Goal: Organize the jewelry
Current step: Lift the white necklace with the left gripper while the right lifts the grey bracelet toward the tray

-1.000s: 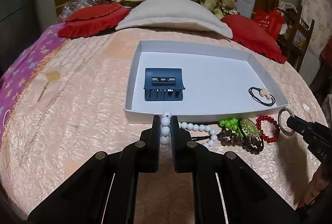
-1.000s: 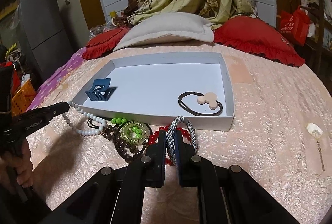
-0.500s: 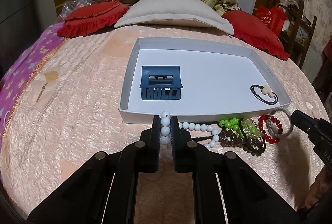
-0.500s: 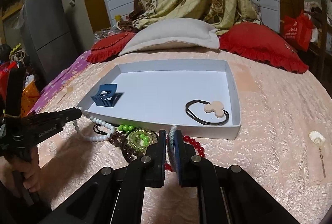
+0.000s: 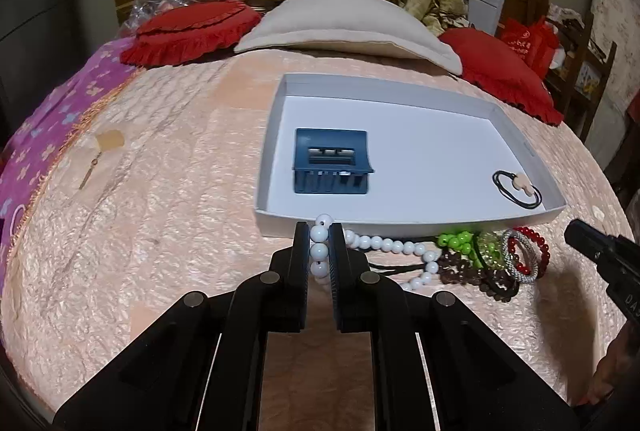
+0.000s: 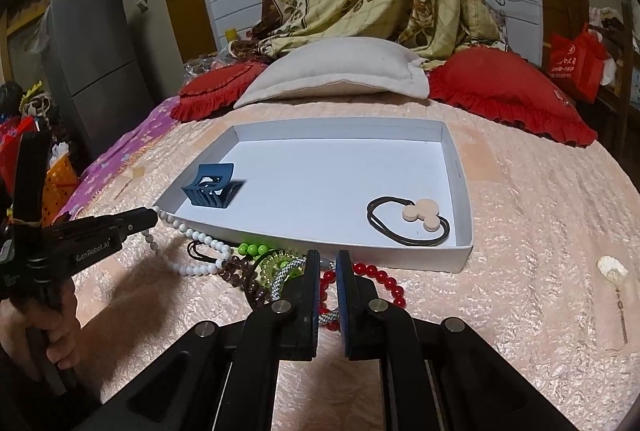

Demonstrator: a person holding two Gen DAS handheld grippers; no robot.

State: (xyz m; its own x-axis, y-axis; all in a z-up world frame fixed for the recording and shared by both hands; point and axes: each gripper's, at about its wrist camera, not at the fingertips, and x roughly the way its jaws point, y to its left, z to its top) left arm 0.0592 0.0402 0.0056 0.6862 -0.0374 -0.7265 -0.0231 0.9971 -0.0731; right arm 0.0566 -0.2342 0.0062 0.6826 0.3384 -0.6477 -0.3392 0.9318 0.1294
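My left gripper (image 5: 319, 227) is shut on one end of a white bead string (image 5: 384, 243) just in front of the white tray (image 5: 400, 225). The rest of the string trails right into a pile of bracelets. My right gripper (image 6: 328, 255) is shut on a grey-white braided band (image 6: 286, 271), which droops left of the fingers onto the pile, one stretch crossing between the pads. The tray (image 6: 400, 255) holds a blue hair claw (image 6: 212, 187) and a black hair tie (image 6: 408, 219) with a beige charm. Each wrist view shows the other gripper (image 6: 150, 219) (image 5: 572, 231).
The pile against the tray front has green beads (image 5: 454, 241), brown beads (image 5: 468, 273) and a red bead bracelet (image 6: 384, 279). Small earrings lie on the pink bedspread far left (image 5: 108, 141) and far right (image 6: 612, 269). Pillows and red cushions sit behind the tray.
The braided band stood upright above my right fingertips; it has swung down and left onto the pile. The left gripper keeps its hold on the white beads.
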